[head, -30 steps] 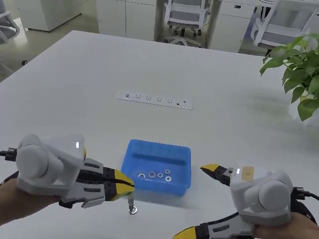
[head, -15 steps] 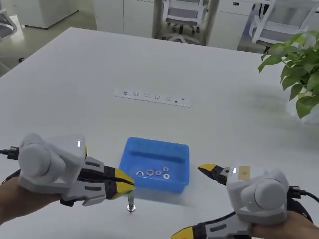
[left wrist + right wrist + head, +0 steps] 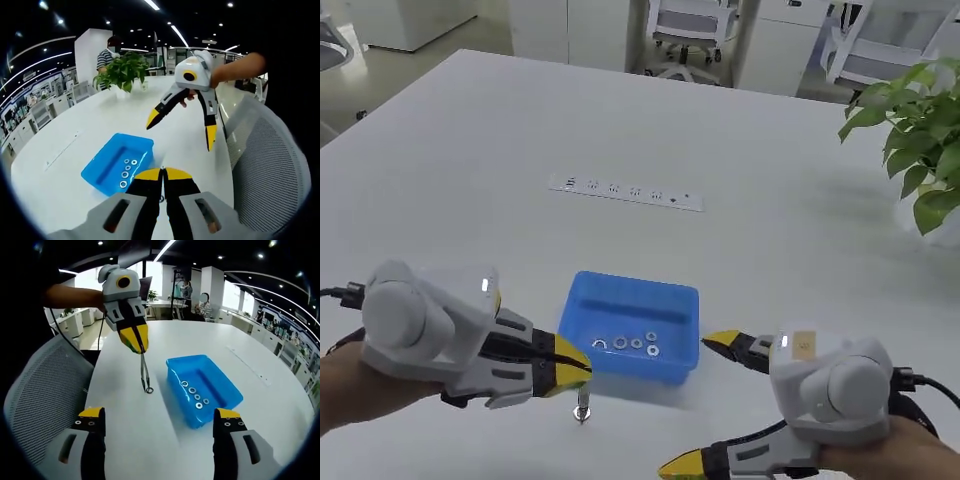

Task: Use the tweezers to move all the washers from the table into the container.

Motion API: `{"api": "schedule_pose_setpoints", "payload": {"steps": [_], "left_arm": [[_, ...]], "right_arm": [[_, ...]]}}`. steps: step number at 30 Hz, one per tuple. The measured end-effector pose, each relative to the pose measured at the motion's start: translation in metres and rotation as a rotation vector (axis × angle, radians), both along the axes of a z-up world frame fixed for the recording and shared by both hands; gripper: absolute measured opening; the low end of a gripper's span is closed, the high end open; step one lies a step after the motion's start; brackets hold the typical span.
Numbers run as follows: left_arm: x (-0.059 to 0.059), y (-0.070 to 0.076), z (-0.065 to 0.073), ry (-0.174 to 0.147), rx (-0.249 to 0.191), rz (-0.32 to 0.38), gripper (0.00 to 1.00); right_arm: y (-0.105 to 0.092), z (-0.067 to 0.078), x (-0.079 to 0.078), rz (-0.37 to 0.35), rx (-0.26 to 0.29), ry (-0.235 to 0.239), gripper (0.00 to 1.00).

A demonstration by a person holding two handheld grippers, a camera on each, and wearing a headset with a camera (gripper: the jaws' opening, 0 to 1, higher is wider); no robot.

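A blue container (image 3: 632, 305) sits near the table's front edge with several washers (image 3: 635, 344) in it. My left gripper (image 3: 582, 368) is shut on thin metal tweezers (image 3: 582, 398), which point down at the table just in front of the container. One washer (image 3: 149, 389) sits at the tweezers' tips (image 3: 145, 371), close to the tabletop; whether it is lifted I cannot tell. In the left gripper view the shut left gripper (image 3: 162, 171) faces the container (image 3: 107, 162). My right gripper (image 3: 685, 402) stands wide open to the right of the container (image 3: 220, 390), holding nothing.
A white power strip (image 3: 625, 193) lies across the table's middle. A leafy plant (image 3: 920, 130) stands at the right edge. Office chairs (image 3: 690, 30) line the far side. A mesh chair back (image 3: 40, 395) is close to the table's near edge.
The head camera has tipped a little, shifting the picture. Both grippers hold nearly the same places; the tweezers' tip with the washer stays in front of the container.
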State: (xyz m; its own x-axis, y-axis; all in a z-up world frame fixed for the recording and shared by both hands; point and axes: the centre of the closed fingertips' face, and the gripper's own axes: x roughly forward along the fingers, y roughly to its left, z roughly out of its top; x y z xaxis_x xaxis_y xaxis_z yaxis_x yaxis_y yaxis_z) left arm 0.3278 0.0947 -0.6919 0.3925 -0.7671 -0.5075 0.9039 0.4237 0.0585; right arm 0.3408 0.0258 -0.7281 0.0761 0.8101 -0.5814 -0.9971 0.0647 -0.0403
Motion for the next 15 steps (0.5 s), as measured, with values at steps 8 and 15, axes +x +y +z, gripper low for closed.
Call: {"api": "schedule_pose_setpoints", "payload": {"steps": [8, 15], "left_arm": [[-0.001, -0.001, 0.001, 0.006, 0.04, -0.04, 0.05], [-0.002, -0.002, 0.002, 0.014, 0.06, -0.059, 0.05]], "right_arm": [[0.014, -0.003, -0.006, 0.102, -0.004, -0.014, 0.71], [0.027, -0.005, -0.009, 0.168, -0.004, -0.014, 0.61]]}}
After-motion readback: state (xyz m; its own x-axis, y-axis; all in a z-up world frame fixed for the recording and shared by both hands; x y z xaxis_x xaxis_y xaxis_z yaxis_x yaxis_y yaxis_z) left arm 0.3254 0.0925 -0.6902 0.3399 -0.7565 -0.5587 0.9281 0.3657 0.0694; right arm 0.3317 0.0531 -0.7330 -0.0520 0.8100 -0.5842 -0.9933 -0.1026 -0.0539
